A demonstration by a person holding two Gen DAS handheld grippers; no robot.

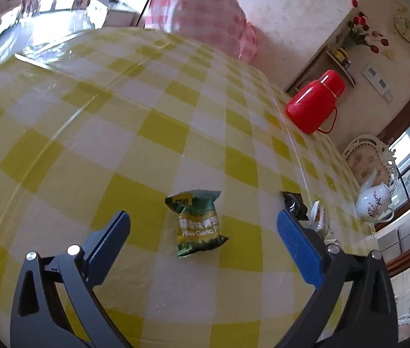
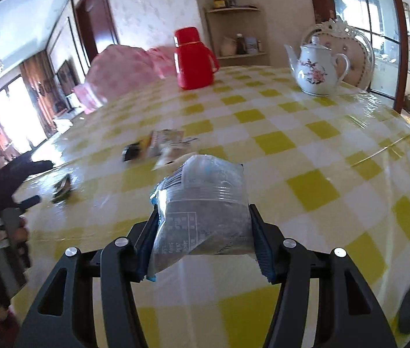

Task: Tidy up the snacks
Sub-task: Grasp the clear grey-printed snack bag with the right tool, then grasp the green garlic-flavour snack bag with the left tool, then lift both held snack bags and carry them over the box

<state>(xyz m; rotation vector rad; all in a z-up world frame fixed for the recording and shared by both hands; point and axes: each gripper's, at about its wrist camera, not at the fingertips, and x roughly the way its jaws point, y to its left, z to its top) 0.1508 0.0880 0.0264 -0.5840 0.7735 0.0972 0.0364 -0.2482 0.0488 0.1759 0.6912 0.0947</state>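
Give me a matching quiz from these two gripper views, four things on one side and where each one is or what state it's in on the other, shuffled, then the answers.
Things:
1. green snack pack
2. clear snack bag
3. red flask
4. teapot

Places or states:
A. clamped in the right gripper, off the table
B. upright at the table's far edge, in front of a white chair
C. lying on the checked cloth between the open fingers of the left gripper
D. upright on the table beside a pink bundle

Pairs: 1-C, 2-A, 3-D, 4-B
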